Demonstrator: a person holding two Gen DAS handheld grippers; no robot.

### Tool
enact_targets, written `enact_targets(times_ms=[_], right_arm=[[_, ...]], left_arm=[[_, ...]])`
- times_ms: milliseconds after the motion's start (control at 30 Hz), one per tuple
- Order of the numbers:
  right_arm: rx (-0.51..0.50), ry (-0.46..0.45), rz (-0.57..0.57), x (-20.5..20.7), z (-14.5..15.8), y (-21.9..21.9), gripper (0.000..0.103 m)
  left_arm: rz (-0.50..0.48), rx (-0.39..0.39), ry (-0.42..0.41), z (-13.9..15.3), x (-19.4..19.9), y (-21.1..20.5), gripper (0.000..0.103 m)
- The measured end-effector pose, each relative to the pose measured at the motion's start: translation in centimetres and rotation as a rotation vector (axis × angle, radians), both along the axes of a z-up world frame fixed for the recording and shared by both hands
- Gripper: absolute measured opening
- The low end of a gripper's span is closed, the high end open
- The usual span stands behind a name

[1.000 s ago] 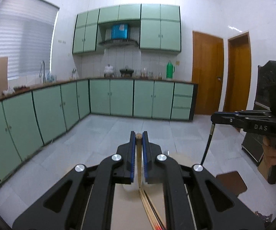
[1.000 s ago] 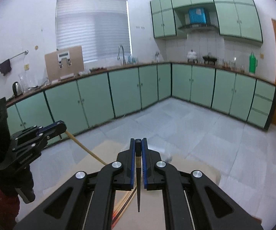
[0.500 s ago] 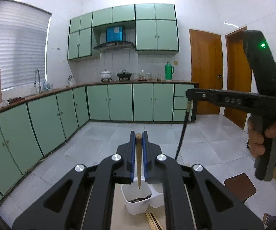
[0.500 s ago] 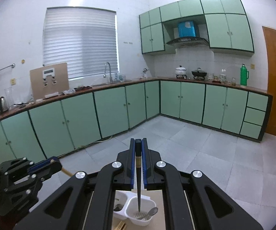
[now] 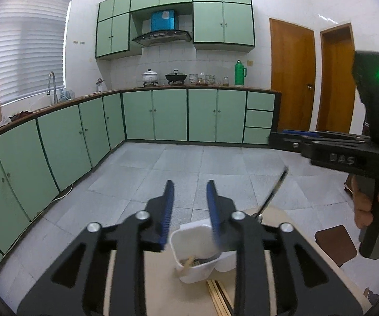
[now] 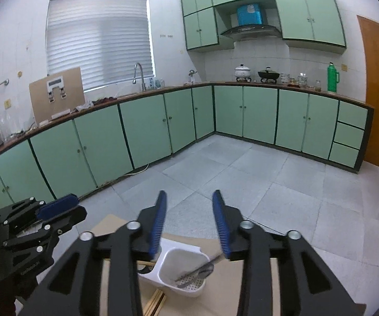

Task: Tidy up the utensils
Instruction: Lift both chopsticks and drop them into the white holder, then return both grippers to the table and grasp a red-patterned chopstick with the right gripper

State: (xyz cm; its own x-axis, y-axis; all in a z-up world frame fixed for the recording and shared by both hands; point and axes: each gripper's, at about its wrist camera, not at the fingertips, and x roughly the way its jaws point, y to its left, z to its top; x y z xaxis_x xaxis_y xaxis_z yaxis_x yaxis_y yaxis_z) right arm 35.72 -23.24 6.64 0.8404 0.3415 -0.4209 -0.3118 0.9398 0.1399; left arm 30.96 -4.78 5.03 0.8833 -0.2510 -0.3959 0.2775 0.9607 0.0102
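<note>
A white two-compartment utensil holder stands on a light wooden table; it also shows in the right wrist view. My left gripper is open and empty above the holder. A wooden chopstick end lies in its near compartment. My right gripper is open and empty above the holder. A black-handled utensil leans out of the far compartment; a metal spoon lies in it. The right gripper's body shows at the right of the left view.
More wooden chopsticks lie on the table in front of the holder, also seen in the right wrist view. A brown stool stands on the floor at the right. Green cabinets line the far walls.
Both grippers have opened. The wooden chopstick left my left gripper and the black-handled utensil left my right gripper; both now rest in the white holder.
</note>
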Motion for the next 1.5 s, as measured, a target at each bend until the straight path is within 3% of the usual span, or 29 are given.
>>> enact_targets(times_ms=[167, 367, 600, 833, 1233, 1500], right_arm=[[0.018, -0.025, -0.044, -4.1, -0.6, -1.7, 0.069], [0.031, -0.007, -0.102, -10.1, -4.8, -2.3, 0.087], [0.039, 0.098, -0.162, -14.9, -12.5, -1.2, 0.088], [0.0, 0.191, -0.162, -17.1, -18.0, 0.8, 0.088], [-0.097, 0.3, -0.067, -20.6, -22.0, 5.5, 0.088], [-0.164, 0.343, -0.054, -21.3, -23.2, 7.1, 0.087]], left_arm=[[0.025, -0.01, -0.004, -0.6, -3.0, 1.4, 0.04], [0.056, -0.021, 0.046, -3.9, -7.2, 2.5, 0.051], [0.089, 0.009, 0.206, -11.8, -10.8, 3.1, 0.054], [0.134, 0.019, 0.338, -18.2, -12.7, 3.9, 0.054], [0.147, 0.06, 0.441, -21.2, -14.9, 4.8, 0.059], [0.161, 0.081, 0.434, -21.0, -15.1, 4.2, 0.062]])
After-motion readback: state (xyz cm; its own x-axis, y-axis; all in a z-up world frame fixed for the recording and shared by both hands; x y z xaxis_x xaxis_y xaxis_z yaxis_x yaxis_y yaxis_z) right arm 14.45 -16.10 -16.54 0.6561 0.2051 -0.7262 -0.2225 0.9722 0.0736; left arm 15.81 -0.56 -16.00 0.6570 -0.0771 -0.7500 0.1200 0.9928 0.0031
